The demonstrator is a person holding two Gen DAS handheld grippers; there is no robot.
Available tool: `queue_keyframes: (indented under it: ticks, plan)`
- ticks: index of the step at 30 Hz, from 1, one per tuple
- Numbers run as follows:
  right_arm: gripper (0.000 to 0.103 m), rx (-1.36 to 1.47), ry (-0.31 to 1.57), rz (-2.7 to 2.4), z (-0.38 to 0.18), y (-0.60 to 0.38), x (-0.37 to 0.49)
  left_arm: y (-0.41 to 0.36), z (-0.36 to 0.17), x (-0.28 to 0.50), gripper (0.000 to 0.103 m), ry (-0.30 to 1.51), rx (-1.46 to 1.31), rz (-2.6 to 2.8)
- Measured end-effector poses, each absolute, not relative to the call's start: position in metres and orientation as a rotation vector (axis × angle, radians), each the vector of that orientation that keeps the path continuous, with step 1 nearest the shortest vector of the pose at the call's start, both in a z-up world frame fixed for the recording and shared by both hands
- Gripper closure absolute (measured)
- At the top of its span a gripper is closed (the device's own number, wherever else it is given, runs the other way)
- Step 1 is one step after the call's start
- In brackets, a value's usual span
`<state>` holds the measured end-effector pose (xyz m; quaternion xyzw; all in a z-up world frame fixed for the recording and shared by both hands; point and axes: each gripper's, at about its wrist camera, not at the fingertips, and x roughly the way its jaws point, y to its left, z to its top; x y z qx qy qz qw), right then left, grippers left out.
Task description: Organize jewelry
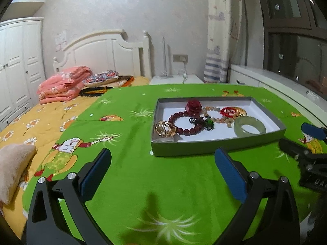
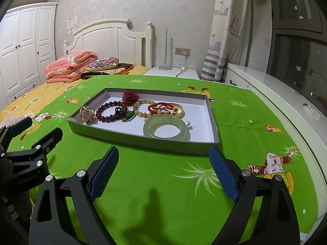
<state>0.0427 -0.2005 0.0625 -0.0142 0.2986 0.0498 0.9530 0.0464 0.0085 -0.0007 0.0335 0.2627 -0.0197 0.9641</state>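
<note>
Just ahead of my left gripper point(image 1: 162, 173) and right gripper point(image 2: 164, 171), both spread wide and empty, all the jewelry point(image 2: 130, 110) I see lies heaped in the tray point(image 2: 143, 140), either gathered or awaiting sorting.

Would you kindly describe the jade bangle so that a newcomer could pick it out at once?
On the green cloth lies a shallow grey tray with a white floor. The jade bangle lies flat in it near the front wall, towards the right. It is the only thick, smooth, pale green ring; its neighbours are beaded, corded or gold.
</note>
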Motion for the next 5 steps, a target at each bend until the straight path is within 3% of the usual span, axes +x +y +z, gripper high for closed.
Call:
queue_keyframes:
  ticks: [5]
  plan:
    - [0.019,-0.038,0.671,0.021,0.064,-0.246,0.069,0.063,0.000,0.112,0.005,0.745,0.042,0.027]
